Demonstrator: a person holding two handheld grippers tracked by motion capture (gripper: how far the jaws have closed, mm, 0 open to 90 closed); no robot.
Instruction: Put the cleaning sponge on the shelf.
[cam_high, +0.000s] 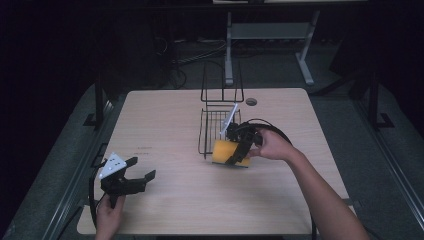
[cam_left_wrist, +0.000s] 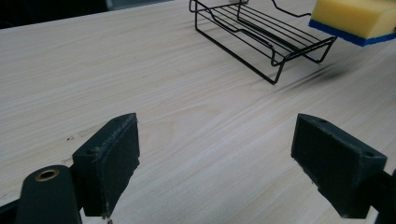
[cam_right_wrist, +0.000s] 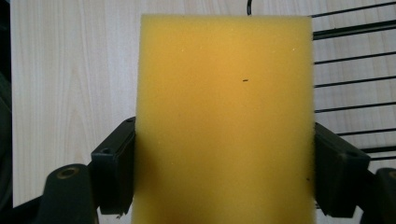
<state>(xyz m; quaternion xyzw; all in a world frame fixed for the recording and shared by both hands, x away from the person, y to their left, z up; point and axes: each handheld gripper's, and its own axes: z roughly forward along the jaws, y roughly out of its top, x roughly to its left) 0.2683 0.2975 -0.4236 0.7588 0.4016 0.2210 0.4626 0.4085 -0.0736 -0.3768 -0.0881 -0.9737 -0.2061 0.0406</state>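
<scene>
sponge (cam_right_wrist: 226, 121): yellow, blue underside, held just above the table (cam_high: 165, 120) at the wire rack's (cam_high: 216, 131) 5 o'clock corner
my right gripper (cam_high: 239, 148): jaws clamped on the sponge's two sides
my left gripper (cam_high: 131, 175): jaws spread wide, holding nothing, at the table's 7 o'clock

Both grippers are black. The left gripper (cam_high: 136, 176) carries a light grey three-cornered plate (cam_high: 112, 165) with small dark dots on top, and a black cable (cam_high: 91, 192) loops from it beside the left hand (cam_high: 109, 216). Its two jaws are thick, blocky pads with worn, chipped edges; a brass-coloured ring sits in the rounded arm below one. The right gripper (cam_high: 236, 152) also has a pale plate and a looping black cable (cam_high: 272, 128). The forearms are bare, with no sleeves visible.
</scene>
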